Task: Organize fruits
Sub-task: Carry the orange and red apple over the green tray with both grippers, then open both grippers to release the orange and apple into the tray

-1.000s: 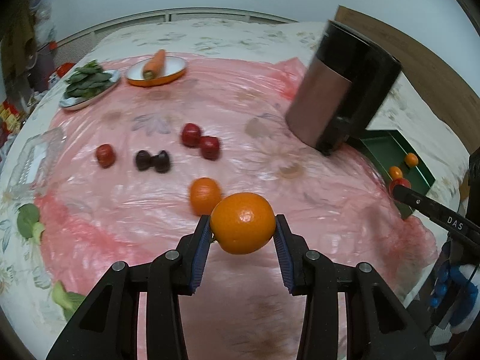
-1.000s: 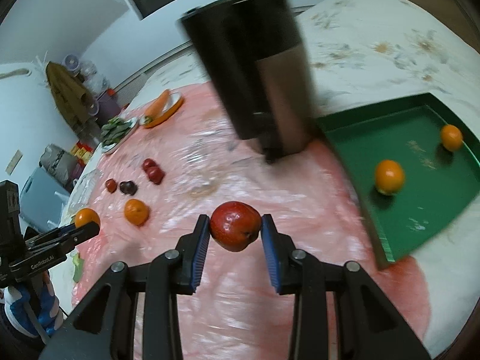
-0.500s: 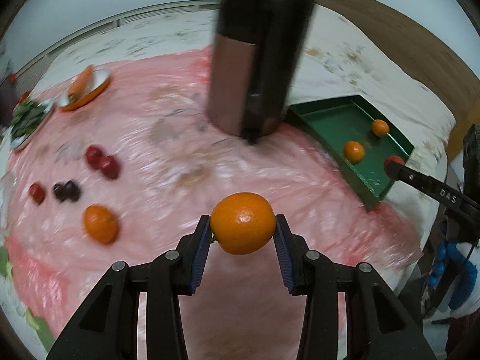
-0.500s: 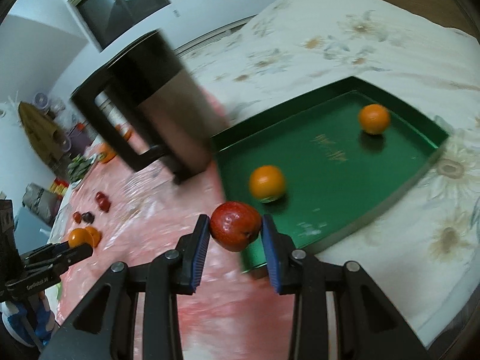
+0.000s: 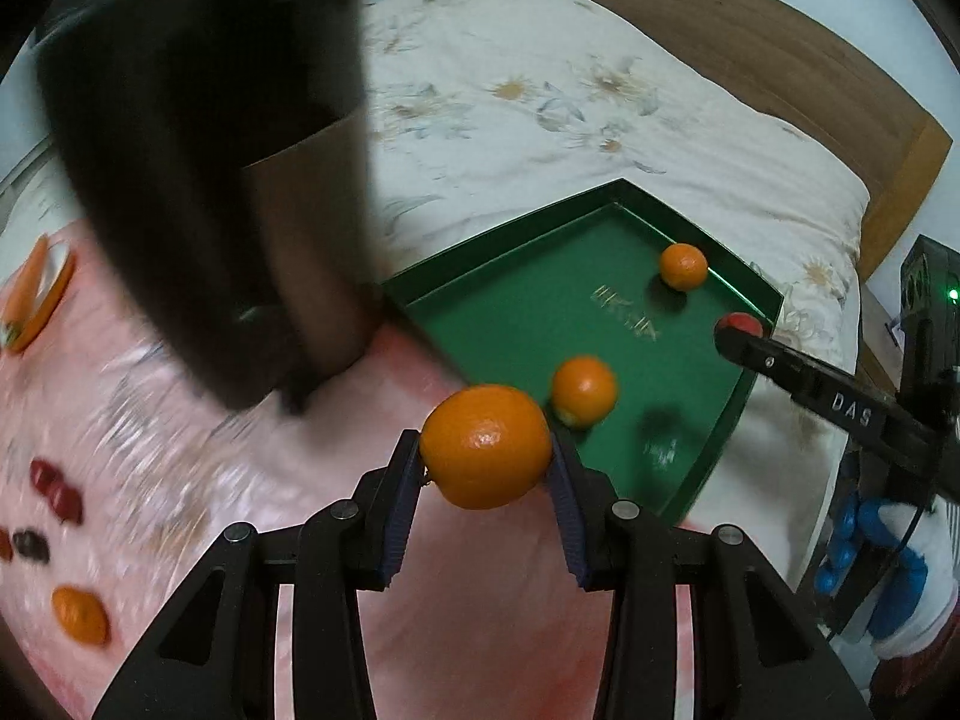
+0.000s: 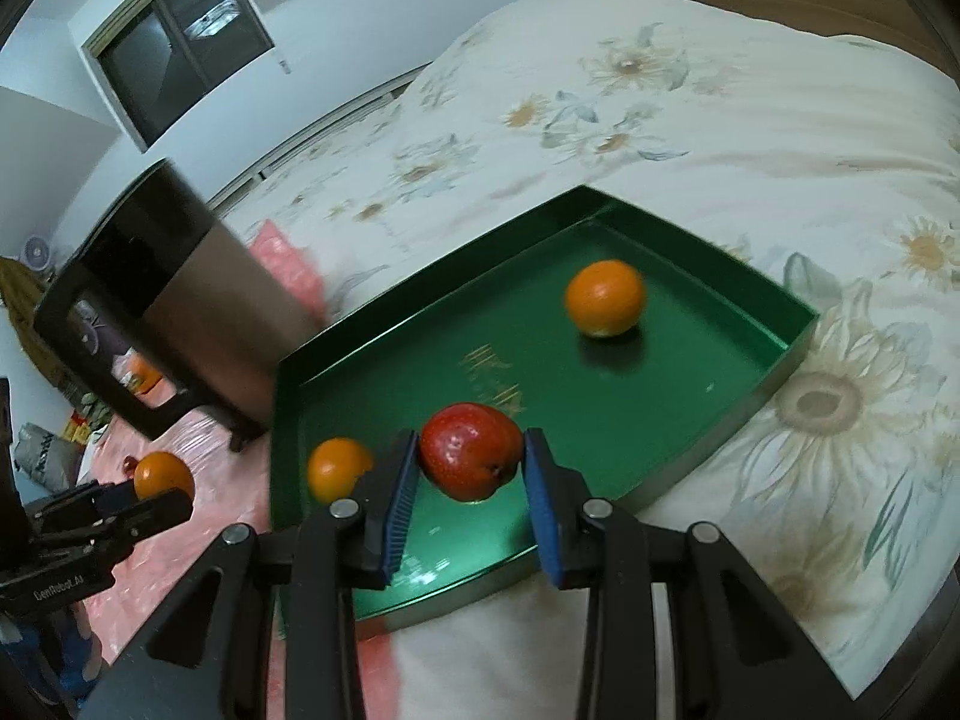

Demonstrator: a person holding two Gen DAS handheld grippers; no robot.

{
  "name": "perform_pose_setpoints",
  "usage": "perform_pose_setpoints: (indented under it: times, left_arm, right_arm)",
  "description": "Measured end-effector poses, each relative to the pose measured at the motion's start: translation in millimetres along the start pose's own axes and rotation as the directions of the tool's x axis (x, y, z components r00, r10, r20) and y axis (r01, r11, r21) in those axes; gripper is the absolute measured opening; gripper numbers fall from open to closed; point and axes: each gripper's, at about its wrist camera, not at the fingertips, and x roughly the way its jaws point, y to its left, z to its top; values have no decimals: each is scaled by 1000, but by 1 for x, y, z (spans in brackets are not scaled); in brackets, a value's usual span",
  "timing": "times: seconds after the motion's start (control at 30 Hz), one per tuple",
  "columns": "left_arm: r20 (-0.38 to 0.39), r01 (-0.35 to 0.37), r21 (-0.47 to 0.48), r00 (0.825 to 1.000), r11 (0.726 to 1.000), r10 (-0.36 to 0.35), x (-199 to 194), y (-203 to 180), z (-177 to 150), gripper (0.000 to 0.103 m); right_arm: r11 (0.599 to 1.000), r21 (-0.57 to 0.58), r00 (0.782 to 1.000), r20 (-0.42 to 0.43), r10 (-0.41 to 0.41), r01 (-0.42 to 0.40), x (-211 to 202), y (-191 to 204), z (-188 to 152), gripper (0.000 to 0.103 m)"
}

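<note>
My left gripper (image 5: 486, 468) is shut on an orange (image 5: 485, 447) and holds it above the pink sheet, just short of the near corner of the green tray (image 5: 420, 291). My right gripper (image 6: 470, 468) is shut on a red apple (image 6: 470, 459) and holds it over the tray's (image 6: 798, 330) near part. Two oranges lie in the tray (image 6: 606, 306) (image 6: 336, 468); they also show in the left wrist view (image 5: 683, 265) (image 5: 583, 390). The right gripper with its apple shows at the tray's right rim (image 5: 739, 327). The left gripper shows at lower left (image 6: 162, 489).
A tall black and brown appliance (image 5: 228, 192) stands just left of the tray (image 6: 168, 300). On the pink sheet (image 5: 180, 420) lie another orange (image 5: 79, 613), small red fruits (image 5: 57, 489) and an orange plate with a carrot (image 5: 36, 294). A wooden headboard (image 5: 750, 60) stands behind the bed.
Both grippers have swung right toward the green tray, each still holding its fruit. The right gripper's apple has gone from the tray's near edge to over the tray.
</note>
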Motion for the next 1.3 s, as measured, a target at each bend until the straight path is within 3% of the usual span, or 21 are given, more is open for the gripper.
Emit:
perform_pose_setpoints:
  times: [0.3, 0.53, 0.9, 1.13, 1.23, 1.3]
  left_arm:
    - [-3, 3, 36, 1000, 999, -2, 40, -19, 35, 36]
    - [-32, 1, -5, 1000, 1000, -1, 71, -15, 54, 36]
    - [-82, 10, -42, 997, 999, -13, 107, -8, 53, 36]
    - [-77, -4, -20, 997, 1000, 2, 104, -9, 51, 37]
    - [-74, -12, -10, 997, 1000, 12, 100, -8, 51, 40]
    - [-68, -14, -1, 998, 1000, 14, 96, -8, 50, 45]
  right_arm:
    - [998, -11, 998, 12, -56, 56, 20, -23, 13, 40]
    - [986, -86, 990, 13, -140, 140, 34, -28, 23, 40]
    - [964, -158, 976, 10, -217, 216, 50, -29, 21, 40]
    - [952, -186, 969, 6, -246, 243, 52, -25, 19, 41]
    - [949, -190, 967, 6, -254, 251, 52, -23, 19, 76]
    - [947, -193, 966, 6, -260, 256, 51, -20, 19, 85]
